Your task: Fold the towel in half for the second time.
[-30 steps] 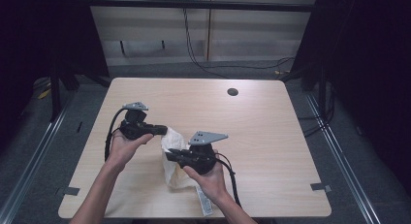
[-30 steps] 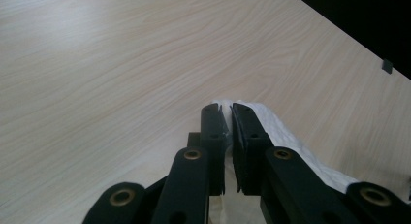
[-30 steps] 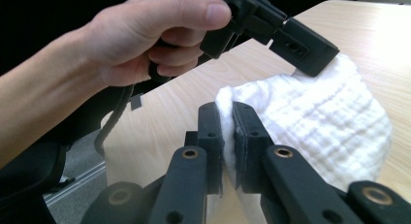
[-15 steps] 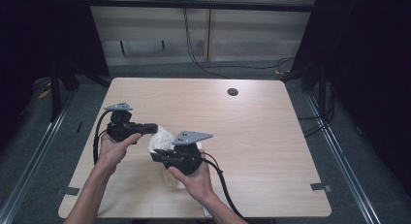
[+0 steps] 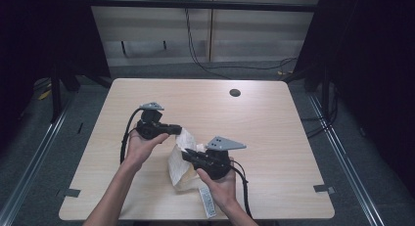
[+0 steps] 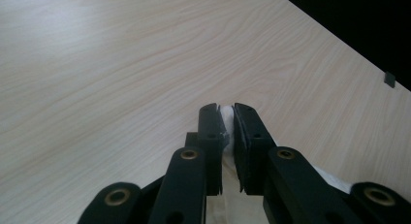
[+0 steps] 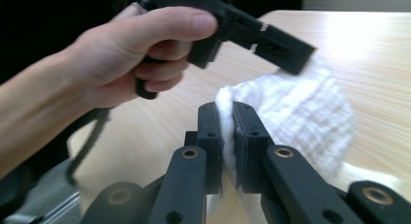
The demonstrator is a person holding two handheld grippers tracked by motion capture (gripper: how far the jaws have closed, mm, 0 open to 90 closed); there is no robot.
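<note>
From the high view, a person's two forearms come in from the near edge over a pale wooden bench [image 5: 274, 138]. Between the hands, near the bench's middle and toward the near side, a white cloth [image 5: 182, 160] hangs bunched and partly lifted, its lower folds resting on the wood. The left gripper [image 5: 175, 130] takes the cloth's upper edge; the right gripper [image 5: 188, 155] takes a fold just below and beside it. A white care tag [image 5: 207, 202] trails from the cloth toward the near edge. A small dark hole [image 5: 235, 93] sits well apart at the far side of the bench.

In the left gripper view, the two black jaws stand nearly together, clamped on a thin white edge of the cloth [image 6: 228, 118], with bare wood beyond.

In the right gripper view, the jaws are likewise pressed on a thick fold of the cloth [image 7: 227, 122]. Its waffle-like weave bulges out to the right. Farther off, the left hand [image 7: 131, 54] grips its tool, whose jaws pinch the cloth's top.

The cloth looks light, soft and limp: it will sag and fold wherever it is not held, and nothing about it seems fragile or slippery. Taking it at an edge or corner, with the two holds set apart, should spread it best; a bunched middle grip would likely keep it crumpled.
</note>
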